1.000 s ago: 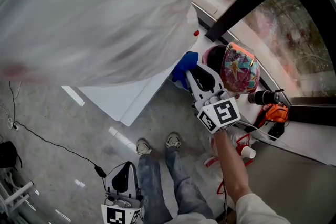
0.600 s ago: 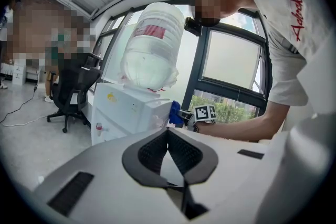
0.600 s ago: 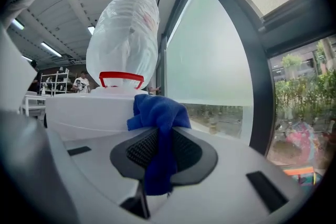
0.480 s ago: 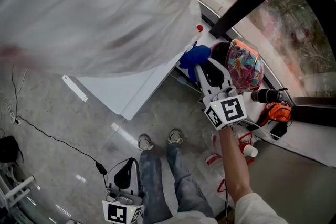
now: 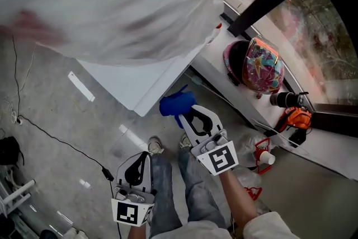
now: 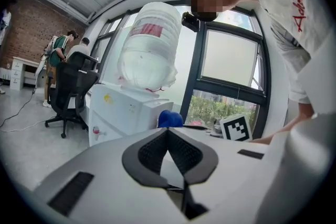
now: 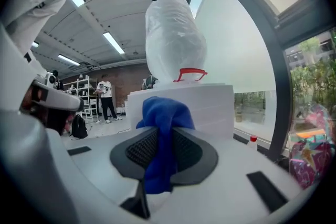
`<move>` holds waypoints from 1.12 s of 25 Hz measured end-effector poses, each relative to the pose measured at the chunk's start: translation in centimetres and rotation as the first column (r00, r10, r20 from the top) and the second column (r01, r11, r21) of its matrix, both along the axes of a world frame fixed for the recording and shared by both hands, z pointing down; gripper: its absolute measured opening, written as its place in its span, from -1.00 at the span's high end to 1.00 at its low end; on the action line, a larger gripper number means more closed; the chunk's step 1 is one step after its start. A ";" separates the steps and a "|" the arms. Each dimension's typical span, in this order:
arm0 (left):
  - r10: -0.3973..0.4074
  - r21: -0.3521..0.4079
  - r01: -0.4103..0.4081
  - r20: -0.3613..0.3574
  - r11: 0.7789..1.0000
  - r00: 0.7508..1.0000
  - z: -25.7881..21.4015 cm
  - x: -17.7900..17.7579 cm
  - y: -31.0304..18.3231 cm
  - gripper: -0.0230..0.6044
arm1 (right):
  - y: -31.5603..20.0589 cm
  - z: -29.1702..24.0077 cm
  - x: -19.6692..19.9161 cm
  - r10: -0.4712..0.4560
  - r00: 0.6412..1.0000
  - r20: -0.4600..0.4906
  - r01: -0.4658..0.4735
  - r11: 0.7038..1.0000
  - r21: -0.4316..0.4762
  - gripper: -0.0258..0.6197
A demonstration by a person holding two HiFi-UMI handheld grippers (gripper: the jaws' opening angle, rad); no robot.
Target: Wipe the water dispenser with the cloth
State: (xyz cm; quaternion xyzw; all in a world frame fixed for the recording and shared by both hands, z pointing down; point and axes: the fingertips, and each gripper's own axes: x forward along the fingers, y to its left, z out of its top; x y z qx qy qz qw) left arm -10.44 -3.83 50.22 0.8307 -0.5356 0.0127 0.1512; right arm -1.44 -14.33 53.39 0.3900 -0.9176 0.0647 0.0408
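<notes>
The white water dispenser (image 5: 140,78) stands under its big clear bottle (image 5: 112,3), which fills the top of the head view as a blur. My right gripper (image 5: 187,115) is shut on a blue cloth (image 5: 177,104), held just off the dispenser's near corner, over the floor. In the right gripper view the cloth (image 7: 160,128) hangs pinched between the jaws, with the dispenser (image 7: 194,107) and bottle (image 7: 173,42) behind it. My left gripper (image 5: 134,173) hangs low by my legs, shut on nothing. The left gripper view shows the dispenser (image 6: 123,113) and the cloth (image 6: 169,118) beyond its jaws.
A colourful helmet (image 5: 254,67), an orange object (image 5: 293,118) and a paper cup (image 5: 266,159) lie along the window ledge (image 5: 224,73) to the right. A black cable (image 5: 56,143) crosses the concrete floor. An office chair (image 6: 71,92) stands left of the dispenser.
My right gripper has carried the cloth away from the dispenser's window-side face, down and toward my legs. The left gripper has risen a little.
</notes>
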 end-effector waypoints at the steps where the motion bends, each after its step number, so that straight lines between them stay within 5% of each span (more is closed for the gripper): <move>1: 0.000 0.012 0.000 0.006 1.000 1.000 0.1 0.1 -0.6 0.89 | 0.3 0.2 -0.2 -0.002 1.000 0.003 0.002 1.000 -0.008 0.65; 10: -0.016 0.080 0.016 0.007 0.997 1.000 0.7 -0.9 -6.8 0.89 | 3.0 1.8 -0.4 -0.032 0.998 -0.054 0.029 0.998 -0.051 0.65; 19: -0.030 0.085 0.027 0.030 0.996 0.999 1.0 -2.1 -7.7 0.89 | 4.5 2.8 -5.9 -0.176 0.984 -0.039 0.174 0.983 -0.053 0.65; 28: -0.024 0.068 0.022 0.031 0.997 0.999 1.7 -1.9 -7.5 0.89 | -2.5 2.8 -2.1 -0.056 0.998 -0.040 0.055 0.998 -0.026 0.65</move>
